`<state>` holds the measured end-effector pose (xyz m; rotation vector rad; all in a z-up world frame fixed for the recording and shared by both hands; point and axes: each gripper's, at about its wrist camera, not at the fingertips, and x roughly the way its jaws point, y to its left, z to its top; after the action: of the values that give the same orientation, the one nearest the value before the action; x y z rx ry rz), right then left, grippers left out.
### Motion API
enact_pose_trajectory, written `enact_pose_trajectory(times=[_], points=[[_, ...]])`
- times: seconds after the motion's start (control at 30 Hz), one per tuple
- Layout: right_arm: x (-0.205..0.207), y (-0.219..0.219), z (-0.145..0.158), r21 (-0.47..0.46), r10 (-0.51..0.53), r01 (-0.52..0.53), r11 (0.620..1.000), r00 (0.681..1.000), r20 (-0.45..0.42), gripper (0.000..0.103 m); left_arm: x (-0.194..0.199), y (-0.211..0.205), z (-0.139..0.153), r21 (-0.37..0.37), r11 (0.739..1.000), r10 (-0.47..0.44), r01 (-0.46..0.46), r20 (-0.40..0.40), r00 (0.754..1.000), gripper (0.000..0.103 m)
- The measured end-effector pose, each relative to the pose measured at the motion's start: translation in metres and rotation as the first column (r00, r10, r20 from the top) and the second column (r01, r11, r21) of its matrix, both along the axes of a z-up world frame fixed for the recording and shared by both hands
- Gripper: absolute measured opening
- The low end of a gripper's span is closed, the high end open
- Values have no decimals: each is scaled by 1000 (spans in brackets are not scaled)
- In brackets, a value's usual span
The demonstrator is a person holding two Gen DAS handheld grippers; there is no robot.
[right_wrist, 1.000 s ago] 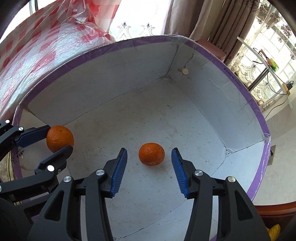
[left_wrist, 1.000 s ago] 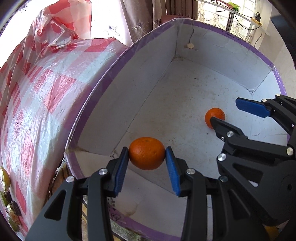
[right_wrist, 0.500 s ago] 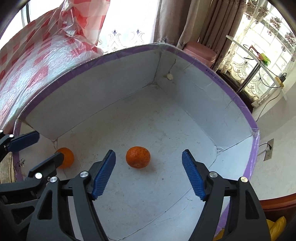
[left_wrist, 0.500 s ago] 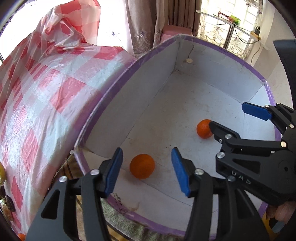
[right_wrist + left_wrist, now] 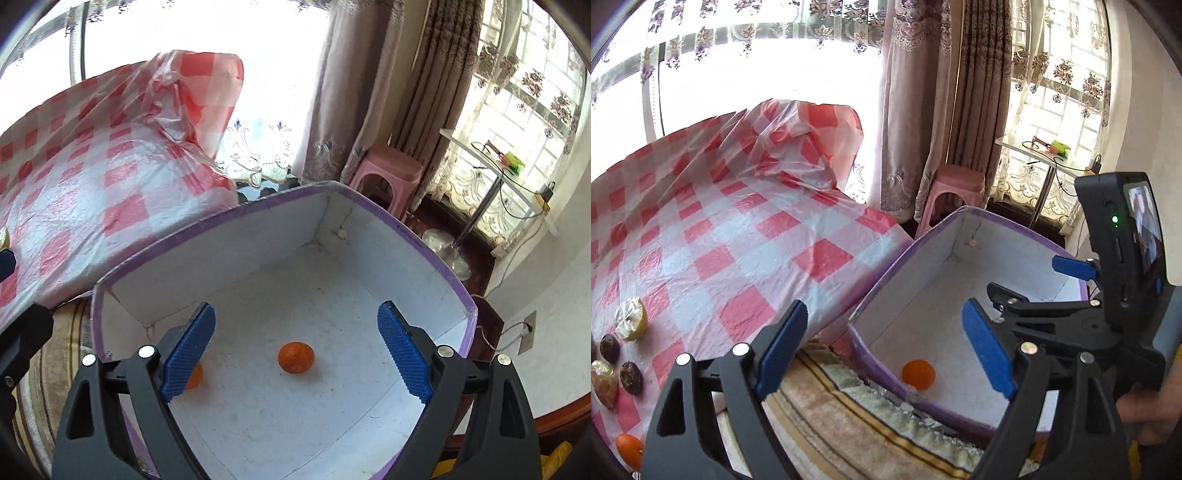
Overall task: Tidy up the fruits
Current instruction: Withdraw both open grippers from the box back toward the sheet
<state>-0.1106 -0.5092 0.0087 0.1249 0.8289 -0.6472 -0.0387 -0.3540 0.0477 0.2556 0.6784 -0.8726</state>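
Fruit sits in two places: two oranges lie apart on the floor of a white box (image 5: 436,258) with a purple rim, one (image 5: 296,357) near the middle and one (image 5: 918,374) by the near wall, while more fruit (image 5: 631,320) rests on the red-checked tablecloth (image 5: 746,236) beside it. Both tongs, left (image 5: 886,350) and right (image 5: 295,350), have just been opening and hang released above the box, nothing between their blue pads.

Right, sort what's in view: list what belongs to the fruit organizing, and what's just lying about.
Belongs to the job:
- two oranges in the box
- white box with purple rim
- orange, dark fruits and wrapped fruit on the checked tablecloth
- left hand-held gripper and right hand-held gripper, both open and empty

Lying about:
- pink stool
- curtains
- glass side table
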Motion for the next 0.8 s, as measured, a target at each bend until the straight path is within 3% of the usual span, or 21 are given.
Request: enact_pose_trajectory(times=[0.1,0.17,0.23,0.47,0.8], points=[[7,21,3,9,77,-77,997,997,-4,87,3,30,4,-4,1000,27,-27,-42,999,93],[9,31,3,71,126,-128,989,992,27,87,3,54,5,-21,999,40,-41,-38,998,96],[12,42,3,131,169,-177,975,983,70,87,2,76,5,-22,997,71,-71,-28,997,96],[31,92,0,165,299,-309,937,951,86,87,8,151,5,-63,983,166,-172,-89,982,96],[50,151,-7,225,448,-460,859,888,106,87,23,242,-7,-104,931,323,-351,-217,921,96]])
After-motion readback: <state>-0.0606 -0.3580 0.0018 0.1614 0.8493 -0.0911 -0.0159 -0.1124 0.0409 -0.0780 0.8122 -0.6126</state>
